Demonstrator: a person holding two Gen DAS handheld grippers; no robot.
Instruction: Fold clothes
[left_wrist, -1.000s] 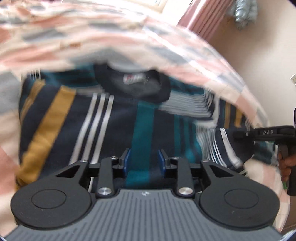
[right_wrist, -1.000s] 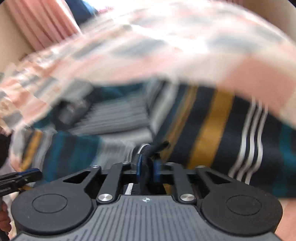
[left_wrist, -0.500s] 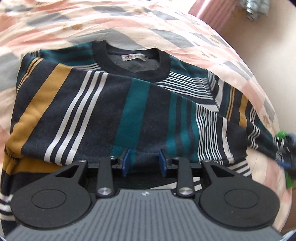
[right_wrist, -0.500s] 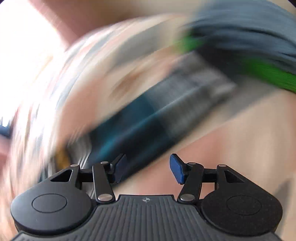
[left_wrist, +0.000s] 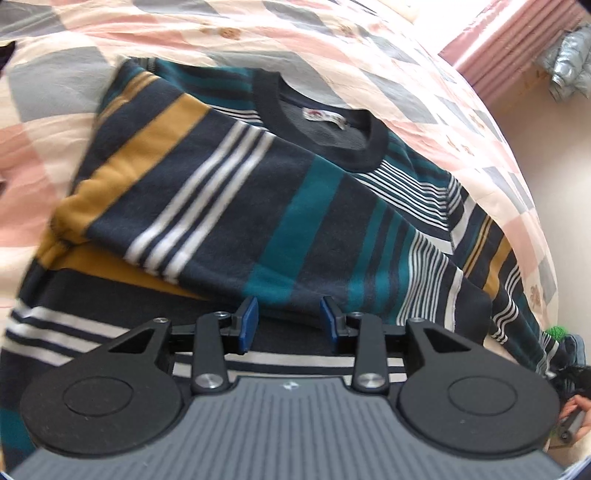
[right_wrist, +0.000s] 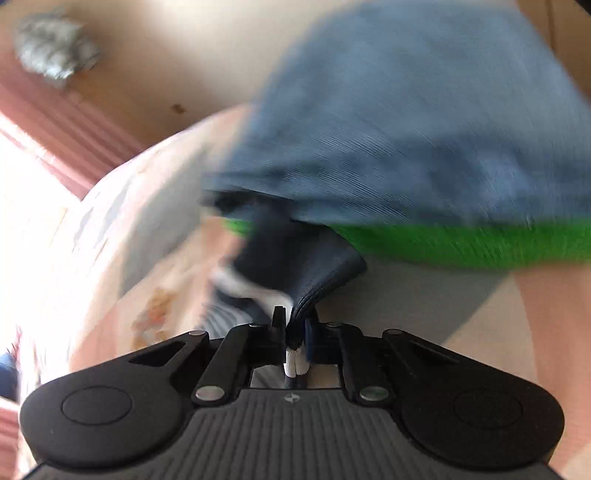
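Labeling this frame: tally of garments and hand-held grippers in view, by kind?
Striped sweaters: 1, the sweater lying on the quilt.
Blue-and-green garments: 1, blurred.
Hand-held grippers: 2, left open over the sweater, right shut on the sweater's dark cuff.
Total: 4.

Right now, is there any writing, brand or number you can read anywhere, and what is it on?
Neck label inside the striped sweater collar: red and dark marks, too small and blurred to read.
Small emblem on the left gripper body: a symbol, no letters.
Nothing else carries text.
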